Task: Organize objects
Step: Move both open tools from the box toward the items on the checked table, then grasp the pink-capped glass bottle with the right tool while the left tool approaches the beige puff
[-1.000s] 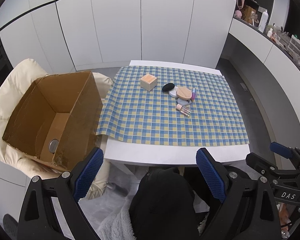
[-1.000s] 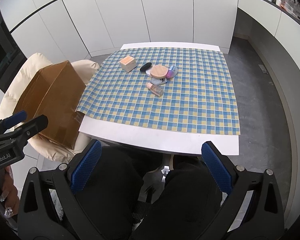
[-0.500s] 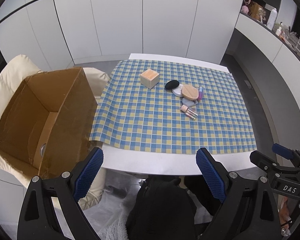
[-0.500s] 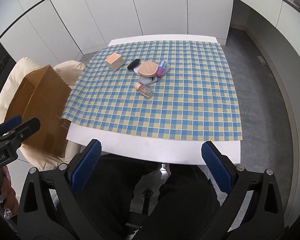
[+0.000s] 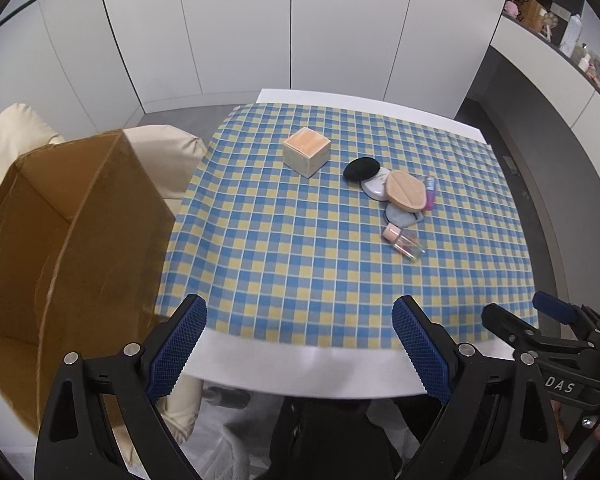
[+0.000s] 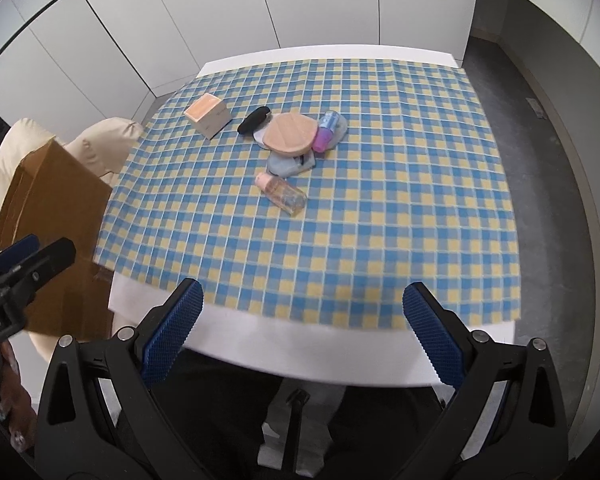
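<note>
Left wrist view: left gripper (image 5: 299, 340) spread wide, empty, above the table (image 5: 340, 372) edge; right gripper (image 6: 302, 328) likewise released.

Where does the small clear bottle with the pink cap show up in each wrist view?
Left wrist: the clear bottle lies right of centre, nearest item of the cluster.
Right wrist: the clear bottle lies near centre, slightly left, below the cluster.
Shared landmark: the peach-topped box, up and left of the bottle.
</note>
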Demonstrator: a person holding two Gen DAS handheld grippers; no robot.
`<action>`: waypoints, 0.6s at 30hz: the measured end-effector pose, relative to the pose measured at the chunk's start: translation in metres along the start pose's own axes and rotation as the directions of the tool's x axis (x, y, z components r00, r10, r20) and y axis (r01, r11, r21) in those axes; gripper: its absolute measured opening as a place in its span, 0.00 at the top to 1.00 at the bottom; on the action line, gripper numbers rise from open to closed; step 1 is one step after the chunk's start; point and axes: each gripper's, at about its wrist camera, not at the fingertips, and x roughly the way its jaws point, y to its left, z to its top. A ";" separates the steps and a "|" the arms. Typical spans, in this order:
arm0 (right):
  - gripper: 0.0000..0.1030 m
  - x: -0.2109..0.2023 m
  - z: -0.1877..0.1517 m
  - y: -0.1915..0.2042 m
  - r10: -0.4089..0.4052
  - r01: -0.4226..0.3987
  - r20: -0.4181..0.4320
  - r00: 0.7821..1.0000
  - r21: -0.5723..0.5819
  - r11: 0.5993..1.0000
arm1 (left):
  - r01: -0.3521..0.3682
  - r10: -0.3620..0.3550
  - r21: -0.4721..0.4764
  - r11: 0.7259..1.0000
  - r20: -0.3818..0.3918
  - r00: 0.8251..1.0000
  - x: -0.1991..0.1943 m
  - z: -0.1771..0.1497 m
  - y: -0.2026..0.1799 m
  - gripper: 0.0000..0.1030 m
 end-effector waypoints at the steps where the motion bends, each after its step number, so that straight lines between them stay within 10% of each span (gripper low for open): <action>1: 0.01 0.010 0.005 0.003 0.005 -0.005 -0.007 1.000 -0.004 1.000 | -0.001 0.001 -0.001 1.000 -0.005 1.000 0.006 0.003 0.000 0.08; 18: 0.01 0.115 0.042 0.024 -0.011 -0.008 0.095 0.995 0.197 0.980 | -0.017 0.013 -0.054 0.998 -0.073 0.997 0.090 0.034 0.002 0.08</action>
